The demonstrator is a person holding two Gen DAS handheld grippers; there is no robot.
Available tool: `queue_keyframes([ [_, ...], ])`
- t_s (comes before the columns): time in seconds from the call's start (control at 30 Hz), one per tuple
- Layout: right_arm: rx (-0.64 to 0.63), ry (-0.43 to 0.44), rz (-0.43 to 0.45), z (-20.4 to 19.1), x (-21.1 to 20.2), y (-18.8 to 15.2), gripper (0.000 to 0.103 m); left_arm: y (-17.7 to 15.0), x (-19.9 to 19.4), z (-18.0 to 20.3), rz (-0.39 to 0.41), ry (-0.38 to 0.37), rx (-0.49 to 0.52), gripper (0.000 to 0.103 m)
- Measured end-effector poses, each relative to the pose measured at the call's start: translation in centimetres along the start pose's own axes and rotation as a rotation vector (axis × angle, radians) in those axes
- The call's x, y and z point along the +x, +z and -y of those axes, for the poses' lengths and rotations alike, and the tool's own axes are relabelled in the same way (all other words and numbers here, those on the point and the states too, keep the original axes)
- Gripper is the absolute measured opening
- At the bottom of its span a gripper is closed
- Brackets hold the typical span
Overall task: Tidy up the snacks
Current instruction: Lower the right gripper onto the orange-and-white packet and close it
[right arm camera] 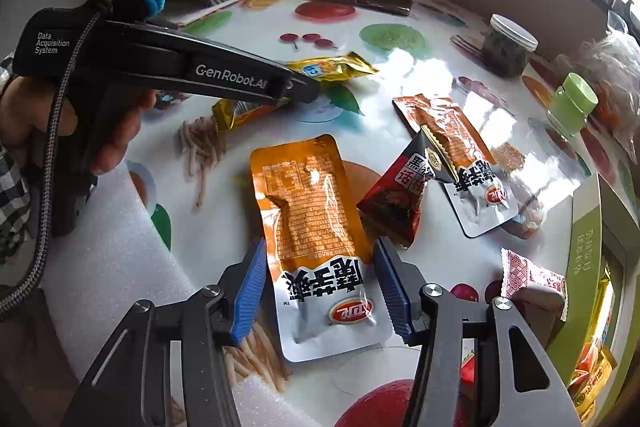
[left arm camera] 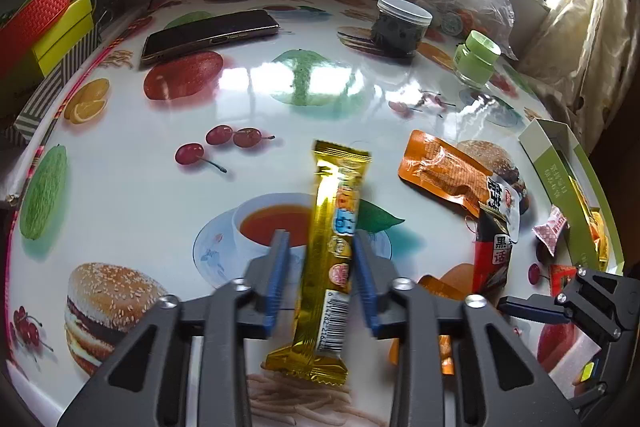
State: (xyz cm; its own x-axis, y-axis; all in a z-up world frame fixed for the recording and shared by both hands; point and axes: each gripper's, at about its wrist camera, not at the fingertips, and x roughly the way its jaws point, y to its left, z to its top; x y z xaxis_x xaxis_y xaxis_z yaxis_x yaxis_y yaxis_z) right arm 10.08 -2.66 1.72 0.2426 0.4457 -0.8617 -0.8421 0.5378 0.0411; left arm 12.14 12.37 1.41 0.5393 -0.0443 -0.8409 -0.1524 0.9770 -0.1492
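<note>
A gold snack bar stands between the blue pads of my left gripper, which is shut on it just above the fruit-print table. From the right wrist view the same gold bar sticks out at the tip of the left gripper, which a hand holds. My right gripper points down over an orange-and-silver pouch lying flat. Its pads straddle the pouch's silver end without pressing it, so it is open.
A second orange pouch, a red-black triangular packet and a pink-white packet lie to the right. A green-and-white box with snacks stands at the right edge. Farther back are a phone, a white-lidded jar and a green-lidded jar.
</note>
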Motion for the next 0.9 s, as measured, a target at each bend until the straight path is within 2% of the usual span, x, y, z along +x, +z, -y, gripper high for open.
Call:
queue_keyframes([
  [0.4, 0.039, 0.003, 0.055, -0.4, -1.1, -0.5, 0.038, -0.6, -0.6, -0.2, 0.003, -0.018, -0.023, 0.024],
  [0.9, 0.114, 0.001, 0.088, -0.4, -1.9, -1.2, 0.037, -1.3, -2.0, 0.3, 0.018, -0.026, -0.014, 0.024],
])
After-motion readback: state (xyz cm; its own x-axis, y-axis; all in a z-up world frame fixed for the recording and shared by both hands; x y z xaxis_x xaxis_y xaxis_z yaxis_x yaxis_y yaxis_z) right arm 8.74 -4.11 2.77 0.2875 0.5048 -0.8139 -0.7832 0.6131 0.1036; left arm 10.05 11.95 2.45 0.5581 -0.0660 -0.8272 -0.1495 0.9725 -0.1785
